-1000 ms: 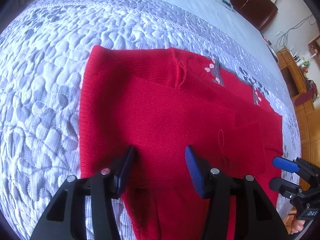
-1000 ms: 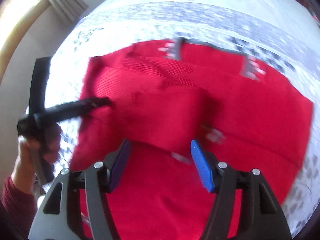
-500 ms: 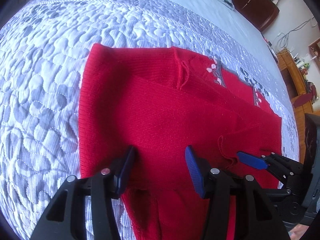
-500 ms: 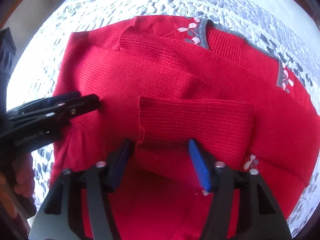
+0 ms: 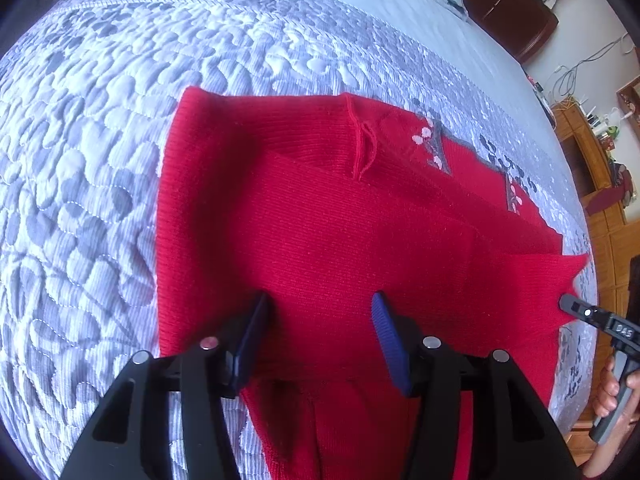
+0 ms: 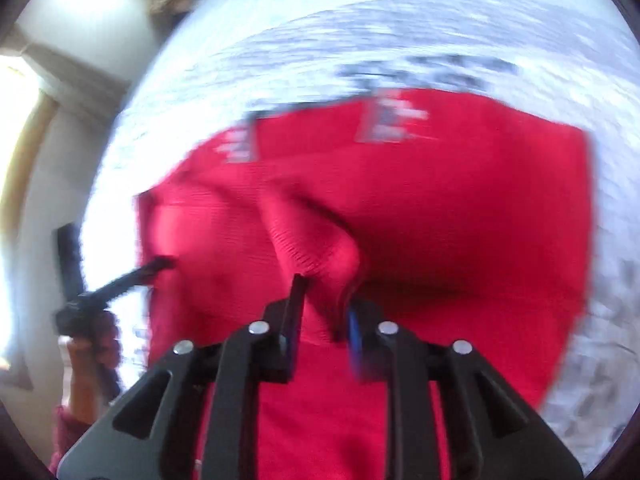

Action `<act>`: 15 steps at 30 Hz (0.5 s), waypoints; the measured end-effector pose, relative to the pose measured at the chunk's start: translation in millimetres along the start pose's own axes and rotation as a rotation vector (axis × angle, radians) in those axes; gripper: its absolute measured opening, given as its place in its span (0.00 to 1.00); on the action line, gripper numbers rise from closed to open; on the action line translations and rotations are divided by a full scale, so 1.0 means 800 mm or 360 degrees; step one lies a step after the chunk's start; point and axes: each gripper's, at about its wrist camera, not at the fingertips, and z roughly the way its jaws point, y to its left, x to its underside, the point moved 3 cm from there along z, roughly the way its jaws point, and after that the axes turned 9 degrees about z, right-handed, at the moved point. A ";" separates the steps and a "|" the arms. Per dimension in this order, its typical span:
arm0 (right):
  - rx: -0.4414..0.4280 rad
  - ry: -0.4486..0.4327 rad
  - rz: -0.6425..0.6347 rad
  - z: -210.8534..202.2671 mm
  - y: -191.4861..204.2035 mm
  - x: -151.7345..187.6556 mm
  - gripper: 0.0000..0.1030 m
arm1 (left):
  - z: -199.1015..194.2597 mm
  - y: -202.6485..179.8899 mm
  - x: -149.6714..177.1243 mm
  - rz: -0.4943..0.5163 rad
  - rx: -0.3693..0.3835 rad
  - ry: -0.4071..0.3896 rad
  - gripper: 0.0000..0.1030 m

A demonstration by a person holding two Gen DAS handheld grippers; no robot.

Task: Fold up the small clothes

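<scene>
**Red knit sweater on quilted bed, sleeve fold in hand**

Quilted grey-and-white floral bedspread (image 5: 100,184) carries a red ribbed-knit sweater (image 5: 320,232) with grey flower-trimmed neckline, lying flat at centre. Left gripper (image 5: 318,332), at six o'clock, hovers with jaws parted over the body panel, gripping nothing. Right gripper (image 6: 324,308) has just been closing; its jaws pinch a raised ridge of red sleeve cloth, seen at four o'clock from the left wrist. Risk: thin pinch may slip from stretchy knit, or drag the unpinned body panel askew.

Bare quilt (image 5: 100,200) left of sweater (image 5: 320,240); right tool (image 5: 576,308) at its right edge.
</scene>
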 end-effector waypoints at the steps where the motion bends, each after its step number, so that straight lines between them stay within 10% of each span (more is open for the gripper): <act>1: 0.0001 0.0011 0.0042 0.000 -0.021 0.009 0.25 | 0.001 -0.001 -0.001 0.0002 -0.0001 -0.0001 0.56; 15: -0.0204 0.0101 0.0128 0.025 -0.049 0.014 0.51 | -0.051 -0.013 0.000 -0.0013 -0.0060 -0.0168 0.62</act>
